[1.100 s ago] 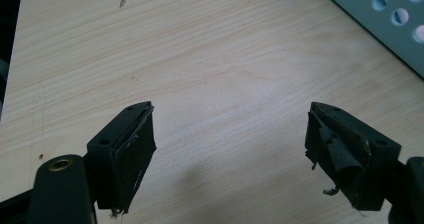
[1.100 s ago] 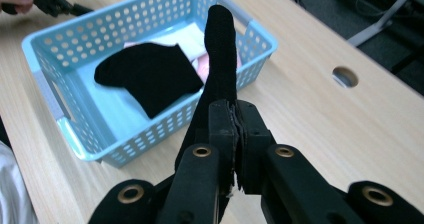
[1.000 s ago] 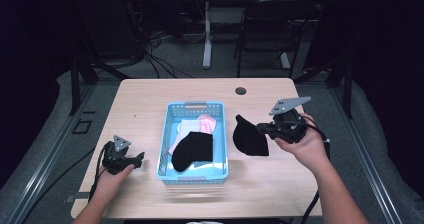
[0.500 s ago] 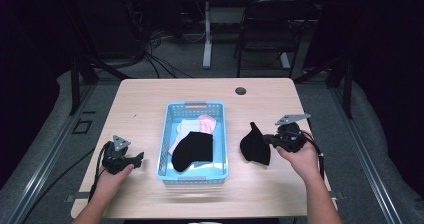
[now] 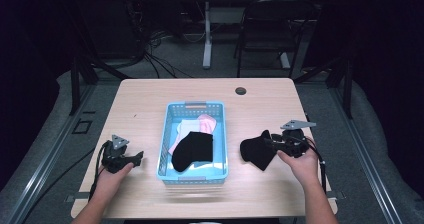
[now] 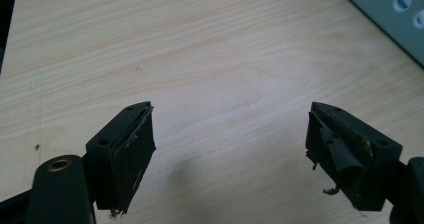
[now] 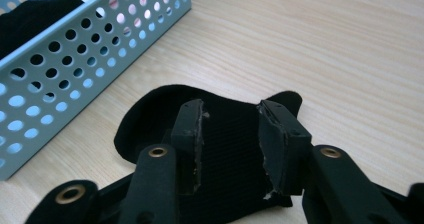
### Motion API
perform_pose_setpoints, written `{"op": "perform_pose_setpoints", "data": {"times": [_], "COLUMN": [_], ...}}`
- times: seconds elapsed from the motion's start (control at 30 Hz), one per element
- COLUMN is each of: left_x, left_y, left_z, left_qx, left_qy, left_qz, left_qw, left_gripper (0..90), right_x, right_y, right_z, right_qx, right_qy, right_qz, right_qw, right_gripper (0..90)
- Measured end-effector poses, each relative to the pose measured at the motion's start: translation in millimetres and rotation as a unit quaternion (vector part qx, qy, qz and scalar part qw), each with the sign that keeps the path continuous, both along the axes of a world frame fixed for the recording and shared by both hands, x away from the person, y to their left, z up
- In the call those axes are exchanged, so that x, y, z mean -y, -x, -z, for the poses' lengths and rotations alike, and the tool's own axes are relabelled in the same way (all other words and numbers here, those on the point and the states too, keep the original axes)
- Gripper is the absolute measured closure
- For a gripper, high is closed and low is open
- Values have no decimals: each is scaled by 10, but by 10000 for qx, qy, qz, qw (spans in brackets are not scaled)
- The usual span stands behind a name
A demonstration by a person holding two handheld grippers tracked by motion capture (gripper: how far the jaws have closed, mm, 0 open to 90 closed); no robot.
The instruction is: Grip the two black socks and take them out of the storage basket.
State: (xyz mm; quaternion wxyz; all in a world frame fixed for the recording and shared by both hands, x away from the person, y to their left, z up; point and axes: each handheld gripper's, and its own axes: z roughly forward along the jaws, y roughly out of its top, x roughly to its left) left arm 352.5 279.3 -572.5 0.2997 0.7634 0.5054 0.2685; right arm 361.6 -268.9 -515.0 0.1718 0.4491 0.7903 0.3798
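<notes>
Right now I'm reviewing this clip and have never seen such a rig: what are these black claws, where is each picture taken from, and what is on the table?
There is no robot arm here. A person holds a two-jaw hand tool in each hand. The high view looks down on the wooden table. The other two pictures come from cameras riding on each tool, looking along its black jaws.

The left gripper has its jaws wide apart over bare wood, holding nothing. The right gripper has a black sock lying between its jaws; they look parted, and whether they pinch it I cannot tell. That sock lies on the table beside a blue perforated basket, which holds another black sock plus pink and white cloth. A small dark disc sits in the tabletop at the far side.
</notes>
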Motion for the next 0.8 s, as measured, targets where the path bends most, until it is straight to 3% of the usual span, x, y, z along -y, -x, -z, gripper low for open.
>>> {"op": "perform_pose_setpoints", "data": {"times": [0.43, 0.6, 0.8], "left_x": [-23, -27, -34], "left_y": [19, 36, 56], "left_z": [-32, -30, -48], "left_qx": [78, 71, 115], "left_qy": [-3, 7, 9], "left_qz": [-48, -39, -37], "left_qw": [10000, 10000, 9999], "left_gripper": [196, 196, 196], "right_x": [-4, -84, -277], "right_y": [14, -41, -147], "right_z": [-3, -104, -284], "right_qx": [28, 33, 48], "right_qy": [-95, -159, -41], "right_qz": [-62, -264, -571], "right_qw": [9999, 9995, 9983], "right_gripper": [598, 583, 549]}}
